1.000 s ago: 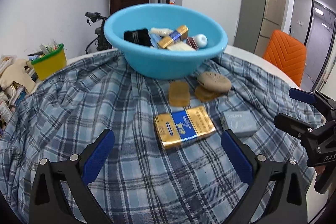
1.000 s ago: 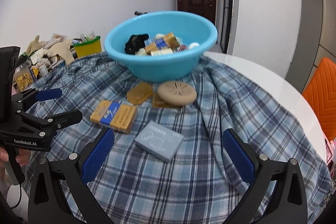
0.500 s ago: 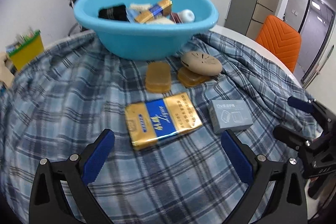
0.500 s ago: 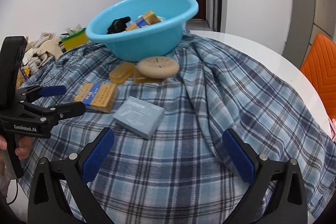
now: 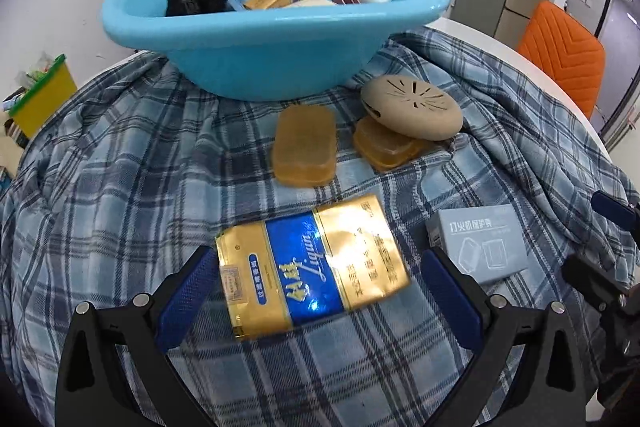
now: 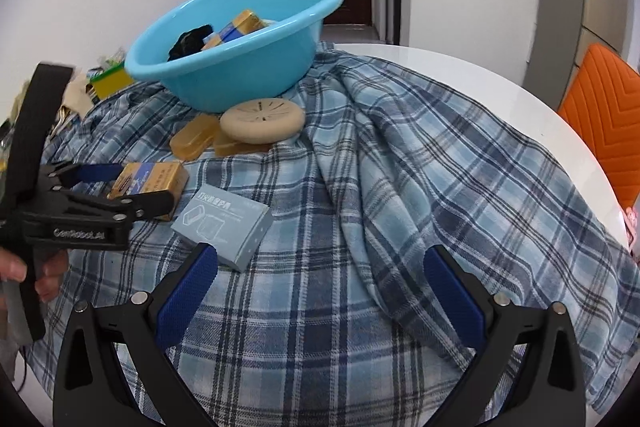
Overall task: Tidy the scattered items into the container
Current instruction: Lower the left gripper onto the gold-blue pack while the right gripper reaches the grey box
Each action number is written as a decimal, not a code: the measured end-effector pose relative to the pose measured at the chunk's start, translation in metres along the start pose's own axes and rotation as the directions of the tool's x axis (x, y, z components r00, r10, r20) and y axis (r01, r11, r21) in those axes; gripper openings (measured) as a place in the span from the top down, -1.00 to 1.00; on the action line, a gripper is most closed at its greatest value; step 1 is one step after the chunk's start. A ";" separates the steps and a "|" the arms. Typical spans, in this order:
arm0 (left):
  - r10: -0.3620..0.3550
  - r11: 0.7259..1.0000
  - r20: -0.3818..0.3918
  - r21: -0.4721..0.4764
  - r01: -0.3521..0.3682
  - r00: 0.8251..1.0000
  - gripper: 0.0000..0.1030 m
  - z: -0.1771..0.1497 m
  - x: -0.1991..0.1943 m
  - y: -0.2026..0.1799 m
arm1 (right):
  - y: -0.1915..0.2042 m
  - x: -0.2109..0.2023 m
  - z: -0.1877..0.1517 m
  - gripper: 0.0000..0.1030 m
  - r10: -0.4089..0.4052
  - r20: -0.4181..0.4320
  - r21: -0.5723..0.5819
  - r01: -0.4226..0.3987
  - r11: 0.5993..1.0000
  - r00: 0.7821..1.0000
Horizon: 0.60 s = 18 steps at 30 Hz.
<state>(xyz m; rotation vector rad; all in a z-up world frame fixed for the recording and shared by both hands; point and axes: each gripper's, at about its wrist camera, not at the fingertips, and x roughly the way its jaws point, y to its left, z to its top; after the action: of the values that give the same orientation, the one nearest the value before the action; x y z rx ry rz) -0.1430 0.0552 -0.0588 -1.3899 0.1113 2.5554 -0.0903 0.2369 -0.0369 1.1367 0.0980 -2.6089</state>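
A blue basin [image 5: 256,43] [image 6: 240,67] holding several items stands at the back of the plaid cloth [image 5: 120,187]. In front of it lie two amber soap bars [image 5: 304,143], a beige round disc [image 5: 412,113] [image 6: 262,119] on the right-hand bar, a gold-and-blue packet [image 5: 312,267] [image 6: 150,183] and a grey box [image 5: 480,243] [image 6: 224,221]. My left gripper [image 5: 316,295] [image 6: 120,187] is open, its fingers on either side of the packet. My right gripper [image 6: 320,291] is open; the grey box lies just ahead of its left finger.
The cloth covers a round white table [image 6: 460,71], bunched into folds on the right [image 6: 360,131]. An orange chair [image 5: 560,55] [image 6: 604,127] stands beyond the right edge. A yellow bin [image 5: 40,99] and clutter sit at the far left. A hand [image 6: 24,271] holds the left gripper's handle.
My left gripper has moved forward and down, so the gold-and-blue packet now lies between its open fingers. My right gripper has swung right, leaving the grey box by its left finger.
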 end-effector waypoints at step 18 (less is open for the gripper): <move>-0.057 0.997 0.016 0.045 0.056 0.998 -0.74 -0.006 -0.026 0.013 | 0.059 0.033 0.022 -0.98 0.162 -0.170 -0.428 -0.221 0.876 0.972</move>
<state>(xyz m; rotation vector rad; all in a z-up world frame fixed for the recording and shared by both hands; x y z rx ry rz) -0.1278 0.0375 -0.0406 -1.3358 0.1230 2.5031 -0.1101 0.1688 -0.0425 1.0784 0.5515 -2.1771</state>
